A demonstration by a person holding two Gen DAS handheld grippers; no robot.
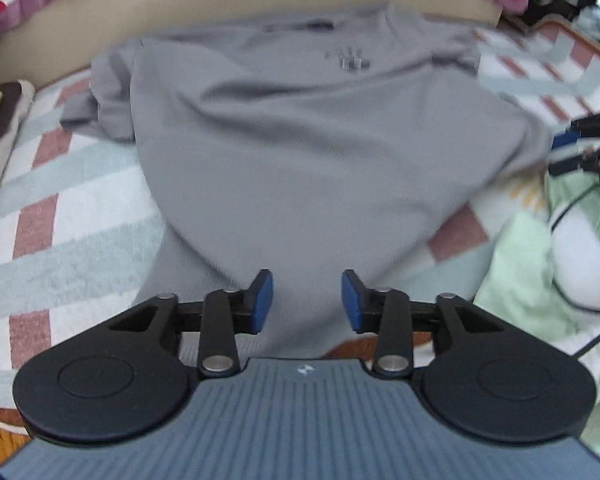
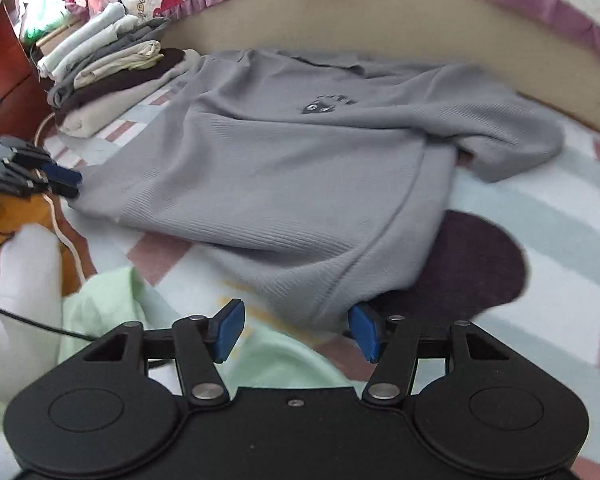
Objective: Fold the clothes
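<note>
The left gripper (image 1: 307,300) has its blue pads apart with nothing pinched between them; the bottom edge of the gray shirt (image 1: 300,140) lies just under and in front of it. The right gripper (image 2: 296,332) is also spread wide and holds nothing, with the shirt's near corner right at its right-hand pad. The shirt spreads out ahead of both claws on the striped blanket (image 1: 80,220), its neck at the far end. It looks soft, light and floppy, so it should bend easily and sag when lifted. The best places to pinch seem to be the bottom hem corners closest to each claw. Only the right view shows the pile of folded clothes (image 2: 112,60) far off to the claw's left, and a dark round patch (image 2: 480,264) beside the shirt. Both views show a light green cloth (image 2: 112,304) close by.
</note>
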